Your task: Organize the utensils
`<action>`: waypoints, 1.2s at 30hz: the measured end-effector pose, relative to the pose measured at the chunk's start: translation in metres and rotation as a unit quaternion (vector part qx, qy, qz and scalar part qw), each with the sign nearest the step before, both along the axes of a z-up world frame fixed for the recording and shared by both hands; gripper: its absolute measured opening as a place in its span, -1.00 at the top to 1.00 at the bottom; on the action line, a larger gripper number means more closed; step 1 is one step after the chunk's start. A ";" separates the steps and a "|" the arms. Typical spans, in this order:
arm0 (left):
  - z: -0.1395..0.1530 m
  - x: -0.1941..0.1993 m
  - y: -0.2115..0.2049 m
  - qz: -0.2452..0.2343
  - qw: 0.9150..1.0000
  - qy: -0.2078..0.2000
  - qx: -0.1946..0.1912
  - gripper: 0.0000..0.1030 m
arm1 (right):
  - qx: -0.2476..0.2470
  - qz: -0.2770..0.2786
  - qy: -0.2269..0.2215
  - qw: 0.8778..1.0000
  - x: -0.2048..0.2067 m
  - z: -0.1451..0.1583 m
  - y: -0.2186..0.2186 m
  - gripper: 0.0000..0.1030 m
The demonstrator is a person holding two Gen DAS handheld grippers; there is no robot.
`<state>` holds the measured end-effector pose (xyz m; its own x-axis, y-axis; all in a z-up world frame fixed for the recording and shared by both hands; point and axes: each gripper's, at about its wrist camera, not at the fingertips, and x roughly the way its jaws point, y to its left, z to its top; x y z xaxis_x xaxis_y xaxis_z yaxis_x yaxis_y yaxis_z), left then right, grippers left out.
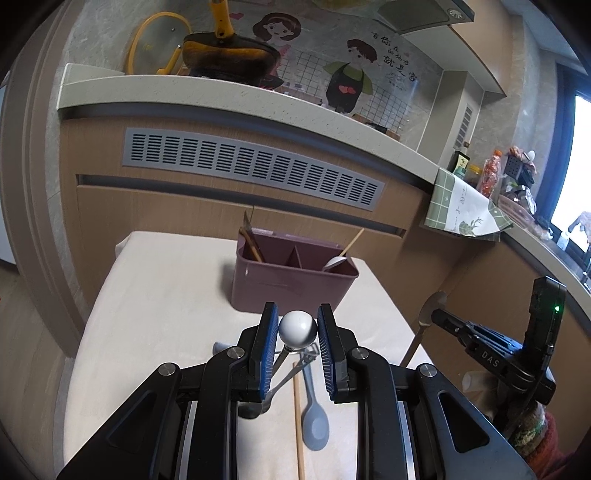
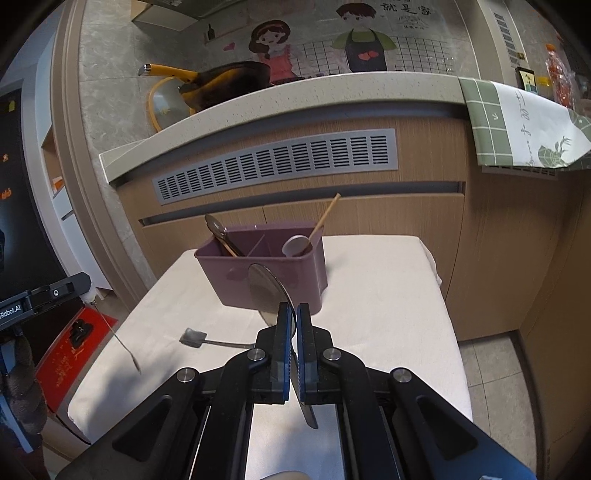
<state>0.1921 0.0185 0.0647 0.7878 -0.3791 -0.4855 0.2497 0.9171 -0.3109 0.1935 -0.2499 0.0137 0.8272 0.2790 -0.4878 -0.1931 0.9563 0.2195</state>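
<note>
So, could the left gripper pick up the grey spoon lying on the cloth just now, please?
Probably not yet: the left gripper already holds a white ball-ended utensil between its pads. The grey spoon lies uncovered beneath it, so the way is otherwise free.

A home kitchen: a frying pan [image 1: 229,55] and glass lid [image 1: 157,44] on a stone worktop [image 1: 258,99], cartoon-cook wall sticker [image 1: 351,74], range hood [image 1: 424,14] above.

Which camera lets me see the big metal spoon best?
The right wrist view. The metal spoon sits close up there, its bowl raised before the purple utensil box and its handle pinched in the right gripper. The left wrist view shows it small, near the right edge.
</note>
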 end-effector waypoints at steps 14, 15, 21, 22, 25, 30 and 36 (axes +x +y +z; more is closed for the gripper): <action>0.107 0.082 -0.007 -0.045 0.992 -0.110 -0.046 0.56 | 0.021 0.024 -0.116 0.993 0.053 0.117 0.011 0.96; 0.113 0.091 -0.007 -0.044 0.991 -0.121 -0.047 0.56 | 0.022 0.025 -0.125 0.992 0.062 0.130 0.013 0.96; 0.109 0.149 -0.005 -0.044 0.989 -0.112 -0.080 0.56 | 0.017 0.018 -0.153 0.988 0.109 0.151 0.029 0.96; 0.101 0.161 -0.006 -0.044 0.990 -0.106 -0.085 0.56 | 0.016 0.018 -0.151 0.988 0.116 0.147 0.032 0.96; 0.079 0.186 -0.012 -0.047 0.991 -0.092 -0.089 0.56 | 0.021 0.013 -0.140 0.990 0.142 0.128 0.040 0.96; 0.033 0.219 -0.018 -0.042 0.994 -0.041 -0.097 0.54 | 0.023 0.017 -0.074 0.997 0.183 0.075 0.051 0.96; -0.015 0.240 -0.018 -0.044 0.994 0.032 -0.099 0.39 | 0.032 0.027 0.012 0.999 0.207 0.014 0.051 0.87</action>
<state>0.4322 0.0009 0.0500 0.7177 -0.5375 -0.4426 0.3000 0.8124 -0.5000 0.4003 -0.1987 0.0281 0.7984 0.3543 -0.4869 -0.2379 0.9284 0.2855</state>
